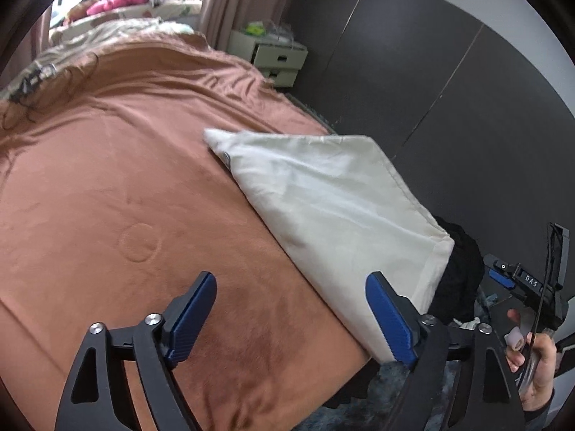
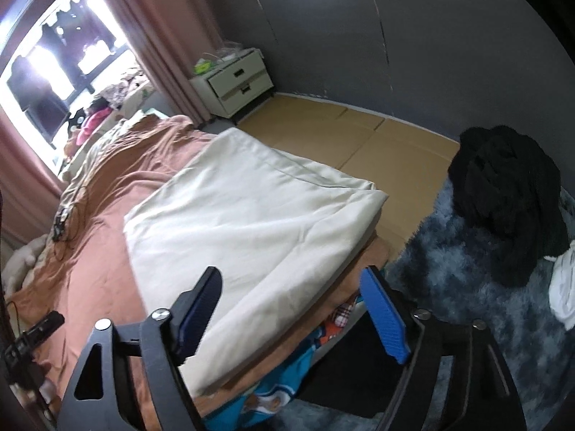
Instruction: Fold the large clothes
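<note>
Cream cloth (image 1: pixel 330 212), folded into a flat rectangle, lies on the brown blanket (image 1: pixel 118 186) at the bed's right edge, one corner sticking out past the edge. In the right wrist view the same cloth (image 2: pixel 244 222) sits at the near corner of the bed, w/ a bit of brown blanket (image 2: pixel 97 251) showing on its left.

Left claw (image 1: pixel 291 314): fingers spread wide, nothing betw. them. It hangs over the blanket just beside the cloth's near edge; the right blue pad (image 1: pixel 390 319) overlaps the cloth's edge in view, can't tell if touching.

Right claw (image 2: pixel 293 307): also wide open, empty, above the cloth's near corner; can't tell contact.

Black clothes pile (image 2: pixel 510 201) on a fuzzy blue-grey rug (image 2: pixel 449 287) on the floor, well apart from the cloth, w/ sth white (image 2: pixel 562 287) next to it. White nightstand (image 2: pixel 237 82) w/ two drawers against the grey wall (image 2: pixel 413 46), beside the pink curtain (image 2: pixel 161 36). Teal patterned sheet (image 2: pixel 284 377) shows under the blanket at the bed's corner. A hand (image 1: pixel 535 362) on the other claw's handle is seen at the right of the left wrist view.
</note>
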{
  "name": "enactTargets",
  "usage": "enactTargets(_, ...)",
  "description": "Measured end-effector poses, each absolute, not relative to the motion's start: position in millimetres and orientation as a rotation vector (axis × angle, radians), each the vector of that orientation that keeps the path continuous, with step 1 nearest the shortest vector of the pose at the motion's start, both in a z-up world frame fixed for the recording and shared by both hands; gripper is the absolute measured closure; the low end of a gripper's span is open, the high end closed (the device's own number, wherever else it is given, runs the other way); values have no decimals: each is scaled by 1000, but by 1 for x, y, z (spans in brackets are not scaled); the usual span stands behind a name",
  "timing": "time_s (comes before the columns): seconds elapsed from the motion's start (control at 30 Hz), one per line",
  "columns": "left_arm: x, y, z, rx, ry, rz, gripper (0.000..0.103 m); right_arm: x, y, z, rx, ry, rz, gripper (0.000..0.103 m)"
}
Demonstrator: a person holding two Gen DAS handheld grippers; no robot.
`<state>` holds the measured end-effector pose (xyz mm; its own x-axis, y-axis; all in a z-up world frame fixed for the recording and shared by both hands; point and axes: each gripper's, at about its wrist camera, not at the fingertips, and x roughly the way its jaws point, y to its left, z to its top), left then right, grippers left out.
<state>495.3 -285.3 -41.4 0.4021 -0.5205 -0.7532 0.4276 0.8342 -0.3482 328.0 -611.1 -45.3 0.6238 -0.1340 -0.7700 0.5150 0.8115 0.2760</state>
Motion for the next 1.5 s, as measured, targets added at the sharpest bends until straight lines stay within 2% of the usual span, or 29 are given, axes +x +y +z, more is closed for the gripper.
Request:
enactTargets(0.13, 475, -261, -18, -116, 931, -588, 5, 312, -591, -26, 490, 789, -377, 10)
enactTargets(0.23, 460, -245, -1, -111, 894, -577, 4, 302, -575, -11, 468, 773, -359, 7)
enactTargets(0.3, 447, -231, 11, -114, 865, -568, 4, 294, -565, -2, 462, 758, -342, 0)
enactTargets(0.77, 355, -134, 76, -191, 694, -458, 1, 250, -498, 47, 394, 670, -253, 0)
enactTargets(1.5, 197, -44, 110, -160, 507, -315, 1, 166, -374, 69, 270, 609, -12, 0)
